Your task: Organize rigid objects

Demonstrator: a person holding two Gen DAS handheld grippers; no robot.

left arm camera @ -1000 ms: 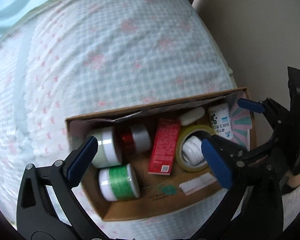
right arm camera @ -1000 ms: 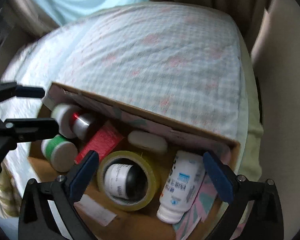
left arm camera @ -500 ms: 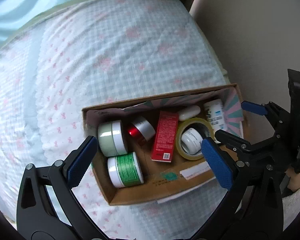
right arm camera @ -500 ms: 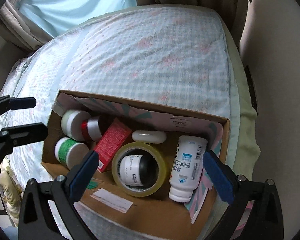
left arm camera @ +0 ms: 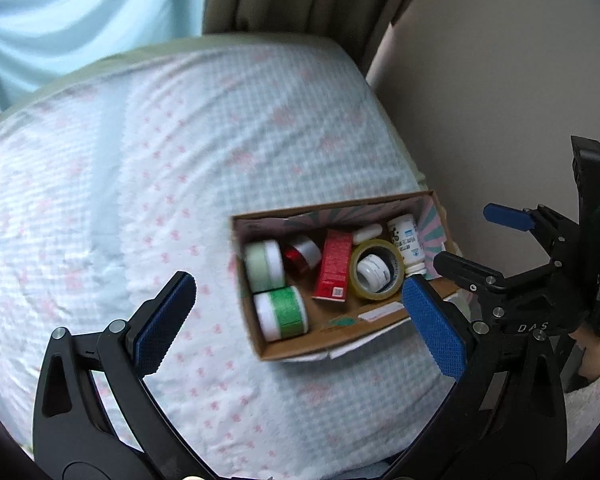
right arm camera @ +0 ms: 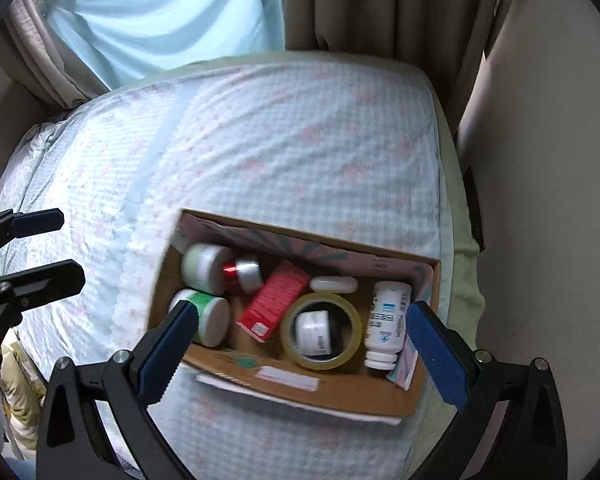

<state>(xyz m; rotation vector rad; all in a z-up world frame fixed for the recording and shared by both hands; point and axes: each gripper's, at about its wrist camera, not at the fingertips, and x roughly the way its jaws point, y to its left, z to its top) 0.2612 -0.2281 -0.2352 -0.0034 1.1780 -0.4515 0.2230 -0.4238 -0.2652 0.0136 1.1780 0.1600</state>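
Observation:
An open cardboard box [left arm camera: 340,344] [right arm camera: 340,394] lies on the bed. It holds a pale green jar [left arm camera: 264,266], a green-labelled jar [left arm camera: 282,312] [right arm camera: 206,316], a red and silver jar [left arm camera: 302,254], a red carton [left arm camera: 334,266] [right arm camera: 276,306], a yellow tape roll [left arm camera: 376,270] [right arm camera: 322,330] around a small white jar, a white pill bottle [left arm camera: 406,242] [right arm camera: 388,324] and a white oval case [right arm camera: 334,284]. My left gripper [left arm camera: 296,324] is open and empty above the box's near side. My right gripper [right arm camera: 300,354] is open and empty above the box.
The bed has a pale checked sheet with pink marks [left arm camera: 140,160]. A beige wall [left arm camera: 500,80] runs along the right. Brown curtains [right arm camera: 380,4] and a light blue curtain [right arm camera: 160,12] hang behind the bed. The right gripper shows at the right of the left wrist view [left arm camera: 484,238].
Both grippers have pulled up and back from the box, which now looks smaller. More of the bed, curtains and wall shows. Both stay open.

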